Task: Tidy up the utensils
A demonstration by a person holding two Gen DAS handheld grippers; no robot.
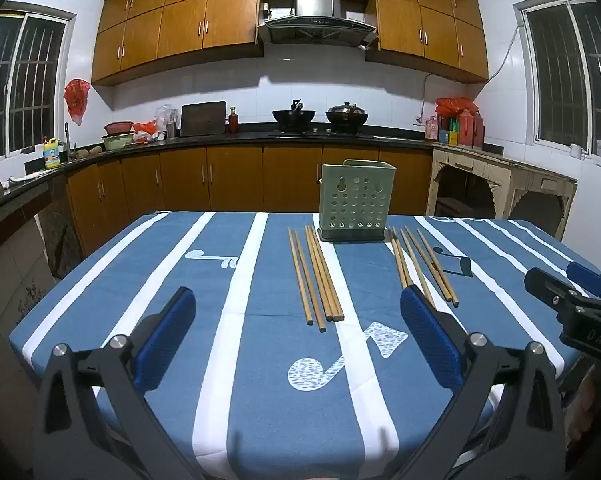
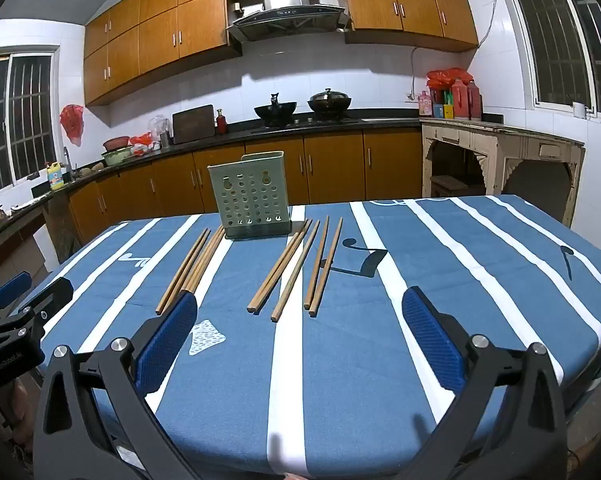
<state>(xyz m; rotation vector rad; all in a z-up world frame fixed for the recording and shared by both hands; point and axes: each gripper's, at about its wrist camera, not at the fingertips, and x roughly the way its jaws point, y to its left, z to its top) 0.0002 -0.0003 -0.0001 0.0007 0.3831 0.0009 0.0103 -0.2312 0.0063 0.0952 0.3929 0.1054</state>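
Observation:
A pale green perforated utensil holder [image 1: 355,199] [image 2: 253,196] stands upright at the far middle of the table. Two bunches of wooden chopsticks lie flat in front of it: a left bunch [image 1: 316,276] [image 2: 190,270] and a right bunch [image 1: 422,266] [image 2: 296,268]. My left gripper [image 1: 298,320] hovers open over the near side of the table, short of the left bunch, nothing between its blue pads. My right gripper [image 2: 300,318] is likewise open and empty, near the ends of the right bunch. Each gripper shows at the edge of the other's view.
The table wears a blue cloth with white stripes and music notes [image 1: 236,320] [image 2: 460,280]. Behind it run wooden kitchen cabinets, a dark counter with woks [image 1: 292,117] and a cutting board [image 1: 203,118]. A cream side table [image 2: 500,152] stands at the right.

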